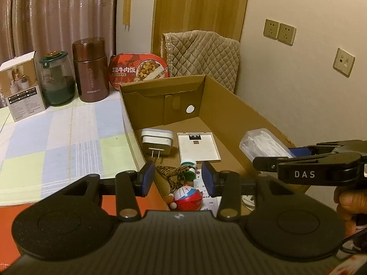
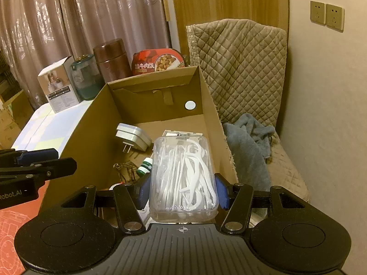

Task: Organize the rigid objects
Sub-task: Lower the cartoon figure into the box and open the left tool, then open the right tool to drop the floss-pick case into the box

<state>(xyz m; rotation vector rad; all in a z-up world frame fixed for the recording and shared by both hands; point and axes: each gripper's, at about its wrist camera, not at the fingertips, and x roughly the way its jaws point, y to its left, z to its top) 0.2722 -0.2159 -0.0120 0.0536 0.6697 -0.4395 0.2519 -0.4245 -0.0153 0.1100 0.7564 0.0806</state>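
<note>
Hovering at the near end of the open brown cardboard box [image 1: 226, 116], my left tongs [image 1: 178, 178] are spread apart with nothing between the blue pads. Just past their tips, on the box floor, lie a striped braided cord [image 1: 170, 171], a small white bottle with green bands [image 1: 189, 166] and a red-and-white round toy [image 1: 188, 198]. Farther in sit a white plug adapter [image 1: 157, 142] with its prongs toward me and, to its right, a flat white plastic panel [image 1: 198, 146].

My right tongs [image 2: 183, 189] pinch a clear rectangular plastic case of white floss picks [image 2: 183, 178] by its long sides, near its closer end. The case is held above the box's right half, over the white panel, its far end pointing toward the box's back wall.

Behind the box, on the checked counter [image 1: 57, 137], stand a brown metal canister [image 1: 90, 68] and a red meal tub [image 1: 140, 68].
</note>
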